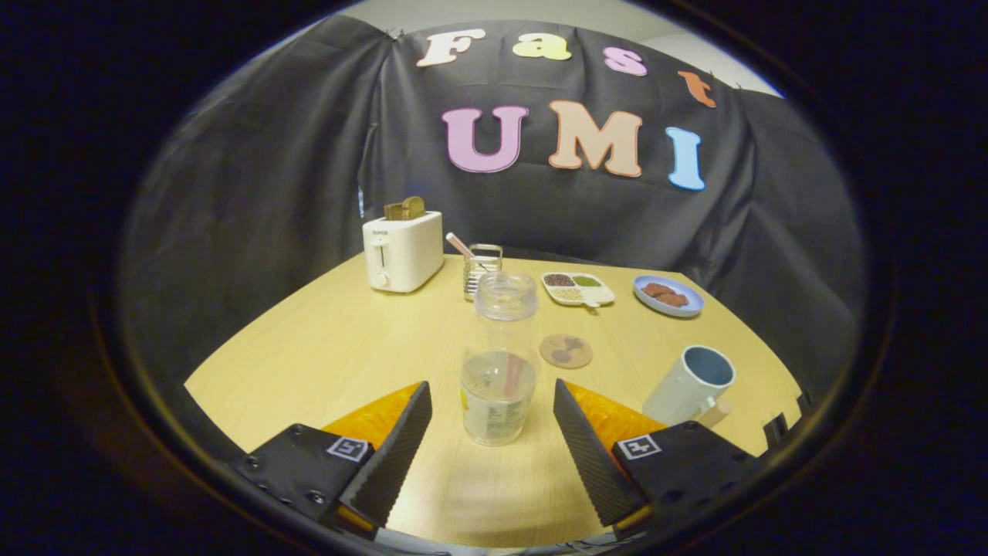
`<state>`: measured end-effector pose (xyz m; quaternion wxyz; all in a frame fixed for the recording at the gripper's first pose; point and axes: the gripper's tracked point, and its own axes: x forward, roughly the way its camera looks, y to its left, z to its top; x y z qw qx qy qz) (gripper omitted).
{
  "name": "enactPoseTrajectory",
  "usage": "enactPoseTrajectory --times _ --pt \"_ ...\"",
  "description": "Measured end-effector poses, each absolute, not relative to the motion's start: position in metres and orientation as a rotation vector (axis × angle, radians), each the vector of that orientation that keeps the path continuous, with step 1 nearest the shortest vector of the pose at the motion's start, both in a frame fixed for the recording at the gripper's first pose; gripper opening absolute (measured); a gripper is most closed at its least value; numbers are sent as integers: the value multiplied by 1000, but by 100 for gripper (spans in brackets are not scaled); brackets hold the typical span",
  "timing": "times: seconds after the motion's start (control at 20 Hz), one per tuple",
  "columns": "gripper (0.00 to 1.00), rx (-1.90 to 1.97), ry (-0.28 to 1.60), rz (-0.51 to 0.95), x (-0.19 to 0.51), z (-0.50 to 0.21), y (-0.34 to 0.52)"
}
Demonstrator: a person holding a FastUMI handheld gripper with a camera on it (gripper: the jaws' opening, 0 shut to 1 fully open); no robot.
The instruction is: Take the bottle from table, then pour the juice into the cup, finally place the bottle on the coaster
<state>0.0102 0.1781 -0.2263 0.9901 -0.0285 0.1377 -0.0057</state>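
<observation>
A clear plastic bottle [500, 363] stands upright on the wooden table [324, 347], with a little pale liquid in its lower part. It sits between my two fingertips, with a gap on either side. My gripper [492, 394] is open and touches nothing. A round brown coaster [566, 350] lies just beyond the bottle, a bit to the right. A white cup with a blue inside [692, 384] stands to the right of my right finger [587, 448].
At the back of the table stand a white toaster with bread in it [403, 249], a wire holder with a utensil [482, 266], a divided white dish of grains [577, 289] and a blue plate of brown pieces [668, 296]. Black cloth walls the booth.
</observation>
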Motion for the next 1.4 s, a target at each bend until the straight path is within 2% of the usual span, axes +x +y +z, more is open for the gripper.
enactPoseTrajectory --times 0.6,1.4 --pt "100 -59 346 -115 51 -266 181" --pt "100 -21 384 -160 85 -278 175"
